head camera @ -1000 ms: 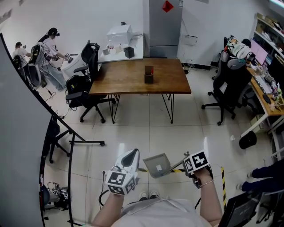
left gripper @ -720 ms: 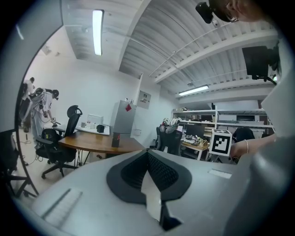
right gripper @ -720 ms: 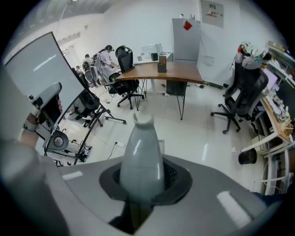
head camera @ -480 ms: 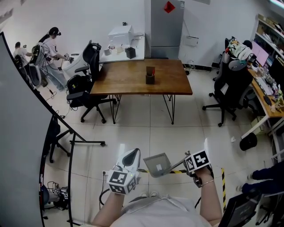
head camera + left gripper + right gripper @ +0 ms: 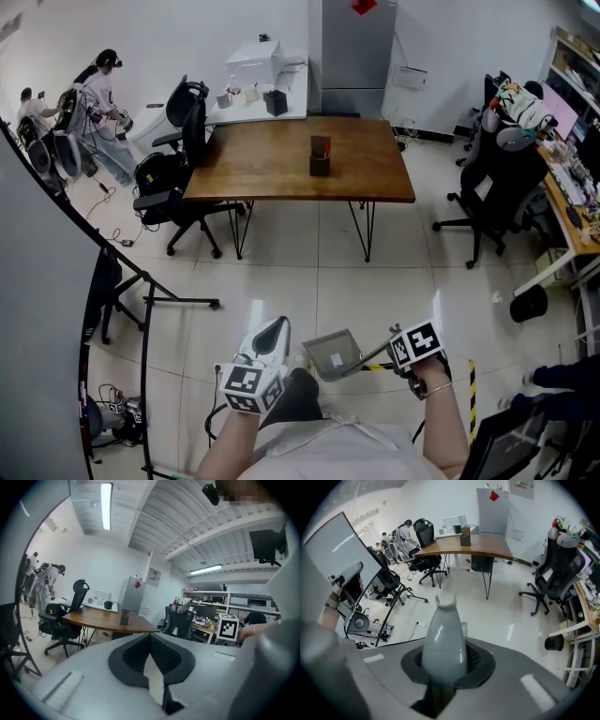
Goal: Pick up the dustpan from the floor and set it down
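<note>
The right hand-held gripper (image 5: 401,352) is clamped on the handle of the grey dustpan (image 5: 332,353), held off the floor (image 5: 309,281) just beside the left hand-held gripper (image 5: 272,333), whose jaws are together and empty.

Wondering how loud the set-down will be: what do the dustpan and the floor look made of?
The dustpan: dull grey pan, plastic or thin sheet metal, can't tell which; its handle looks like smooth grey plastic, with soft highlights along it. The floor: glossy pale tiles, shown by grid joints and light reflections.
</note>
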### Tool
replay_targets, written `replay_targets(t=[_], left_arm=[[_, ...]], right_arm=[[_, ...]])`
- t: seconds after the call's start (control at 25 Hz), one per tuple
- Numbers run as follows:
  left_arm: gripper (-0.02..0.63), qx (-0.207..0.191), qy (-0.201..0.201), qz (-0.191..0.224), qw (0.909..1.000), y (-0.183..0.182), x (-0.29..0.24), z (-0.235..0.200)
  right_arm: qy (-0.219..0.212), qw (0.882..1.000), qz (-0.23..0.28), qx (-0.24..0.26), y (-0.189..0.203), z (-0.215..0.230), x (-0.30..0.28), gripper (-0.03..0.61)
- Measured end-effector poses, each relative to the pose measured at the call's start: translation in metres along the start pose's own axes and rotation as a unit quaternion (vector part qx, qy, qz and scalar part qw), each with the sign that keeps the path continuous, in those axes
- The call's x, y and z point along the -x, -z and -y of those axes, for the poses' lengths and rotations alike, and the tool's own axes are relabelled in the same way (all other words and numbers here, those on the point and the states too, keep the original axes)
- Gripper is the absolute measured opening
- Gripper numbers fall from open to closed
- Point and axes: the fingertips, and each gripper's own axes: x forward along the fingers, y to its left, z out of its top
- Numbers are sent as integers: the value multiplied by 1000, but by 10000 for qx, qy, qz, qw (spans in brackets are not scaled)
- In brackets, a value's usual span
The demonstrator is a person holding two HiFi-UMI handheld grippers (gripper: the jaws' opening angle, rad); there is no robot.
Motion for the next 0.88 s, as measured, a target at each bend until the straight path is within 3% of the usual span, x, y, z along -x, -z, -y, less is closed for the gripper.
replay_targets(t=[0.12, 0.24, 0.48, 0.72, 0.88], left_arm=[[14, 118, 233, 10, 9997, -16, -42, -20], [14, -10, 528, 75, 9986, -44, -87, -40], [14, -111, 848, 55, 9963, -84, -166, -86], [14, 31, 819, -341, 9961, -75, -215, -116], [14, 212, 546, -506, 9970, -61, -235, -137]], right_arm=[[0, 9998, -188, -3, -31, 5, -16, 63], [11, 9996, -282, -89, -66, 11, -28, 63], [192, 9988, -64, -444, -143, 34, -38, 63], [450, 9956, 428, -702, -208, 66, -49, 63], [620, 9924, 651, -843, -246, 91, -64, 63]])
